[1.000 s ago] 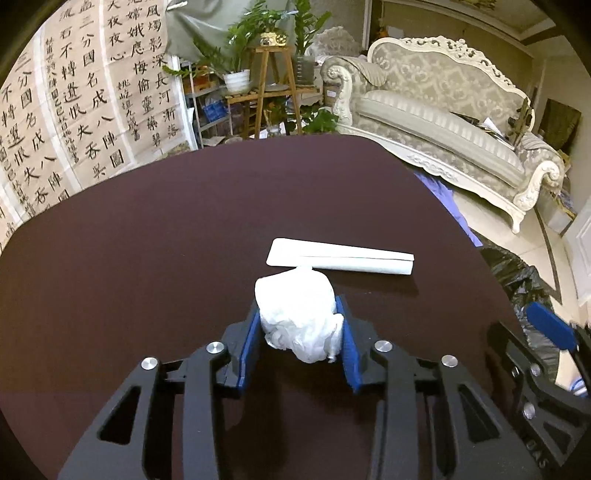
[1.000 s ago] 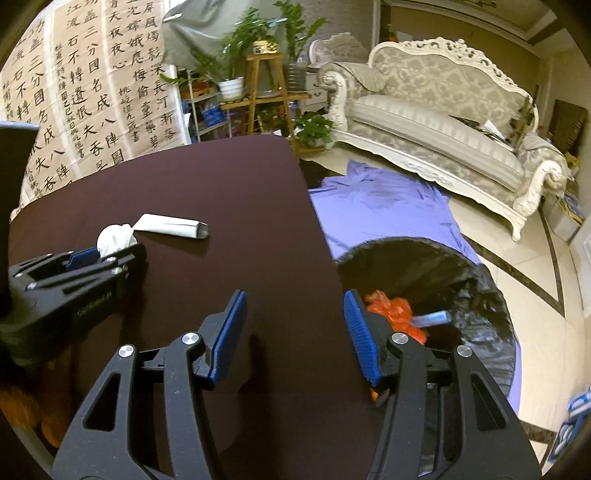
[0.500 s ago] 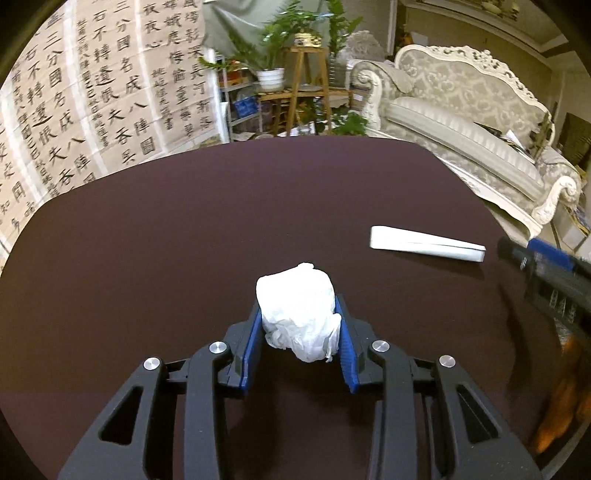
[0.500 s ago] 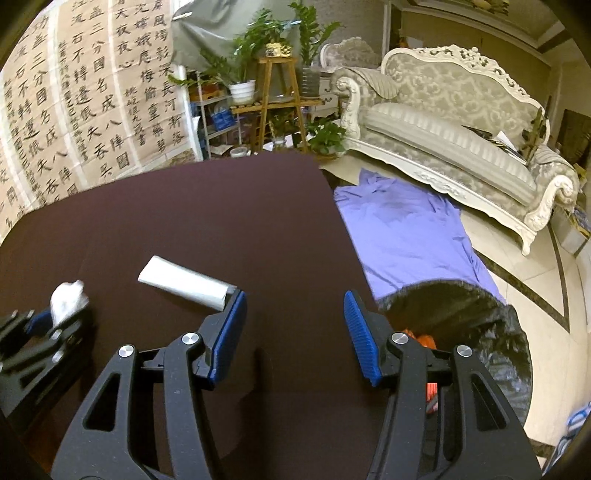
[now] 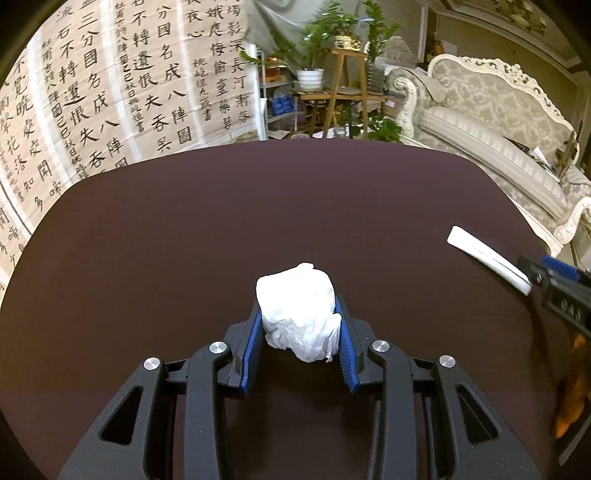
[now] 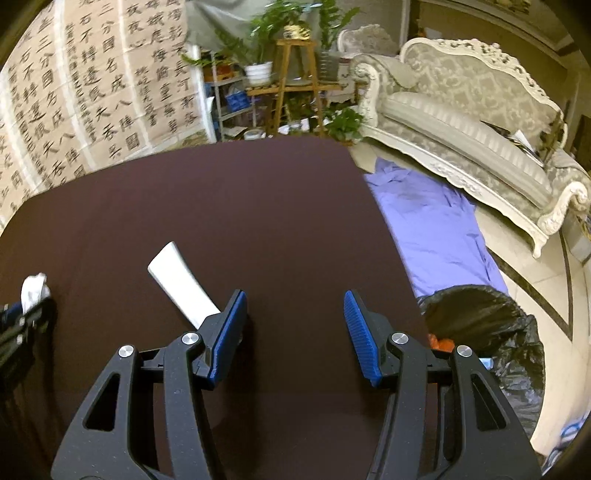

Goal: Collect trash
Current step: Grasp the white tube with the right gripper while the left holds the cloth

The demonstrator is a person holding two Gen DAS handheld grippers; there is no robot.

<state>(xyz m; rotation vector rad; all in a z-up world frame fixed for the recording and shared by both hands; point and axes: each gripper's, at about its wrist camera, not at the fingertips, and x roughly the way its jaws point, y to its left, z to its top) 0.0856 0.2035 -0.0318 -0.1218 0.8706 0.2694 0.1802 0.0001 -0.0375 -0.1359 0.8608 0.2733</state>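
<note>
Left wrist view: left gripper had the crumpled tissue pinched between its jaws, not binned yet. Right gripper hovered level over the table, jaws wide and empty; white tube just outside its left jaw. Trash bag beyond its right jaw already held some trash.

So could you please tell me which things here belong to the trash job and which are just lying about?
Job:
crumpled tissue, held by left gripper
white tube, on table
black bin bag
right gripper, open

Lying about:
purple cloth
sofa
plants
</note>
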